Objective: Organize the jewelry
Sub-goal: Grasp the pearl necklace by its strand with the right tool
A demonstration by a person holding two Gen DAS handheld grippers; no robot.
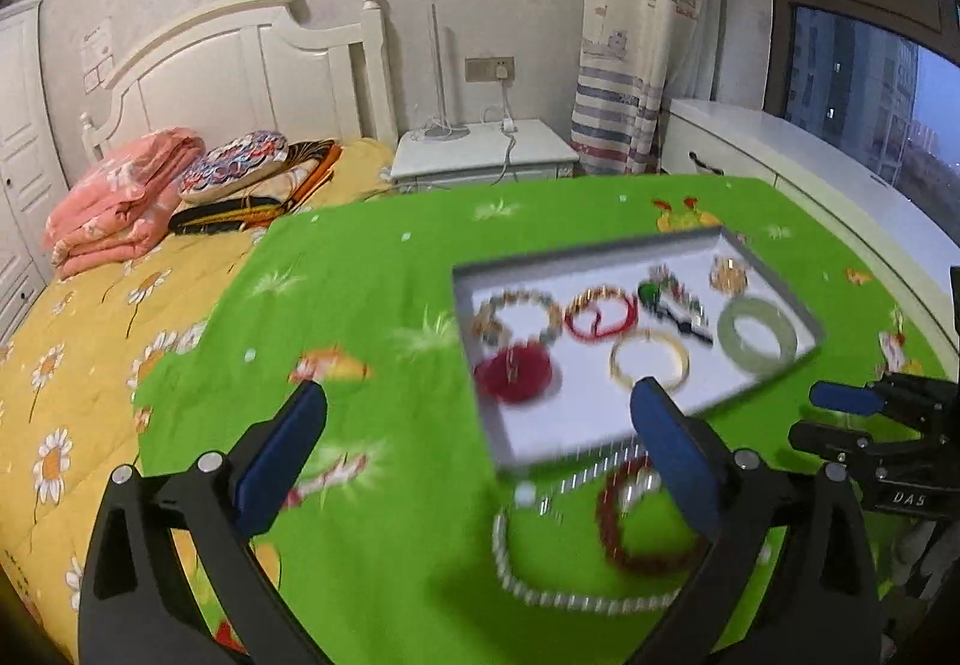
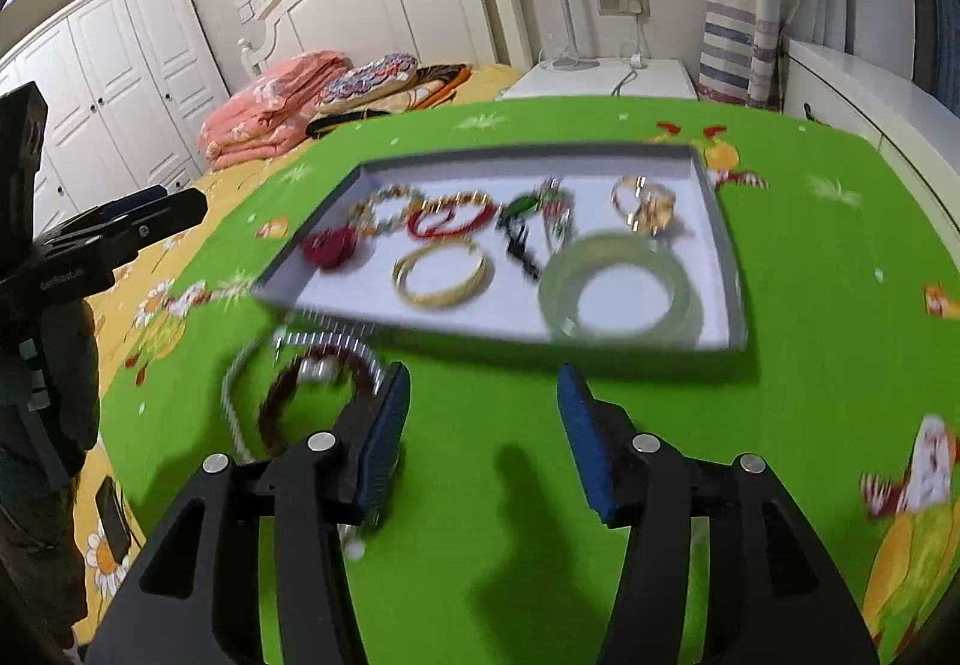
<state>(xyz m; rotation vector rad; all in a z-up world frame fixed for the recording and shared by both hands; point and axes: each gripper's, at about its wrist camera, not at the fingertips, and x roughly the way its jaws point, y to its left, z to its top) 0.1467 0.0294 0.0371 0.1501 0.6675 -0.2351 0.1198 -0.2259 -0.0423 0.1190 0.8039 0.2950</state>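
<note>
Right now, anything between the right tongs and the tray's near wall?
Nothing: the right wrist view shows only bare green cloth between the open right tongs and the tray. The red bracelet lies off left.

Left claw (image 1: 477, 422) held spread wide, nothing gripped between blue pads. Right claw (image 2: 483, 407) likewise held apart, empty, pointed forward and tilted downward. Both claws kept side by side.

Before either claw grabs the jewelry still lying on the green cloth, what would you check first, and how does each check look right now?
1. Left gripper open, empty: ok.
2. Right gripper open, empty: ok.
3. Dark red bracelet and pearl necklace outside the tray: ok, both lie on the cloth.
4. The two untangled: cannot tell, they overlap and blur.
5. Free tray space: ok, bare patch near the front edge.
6. Pictures sharp: not ok.
</note>
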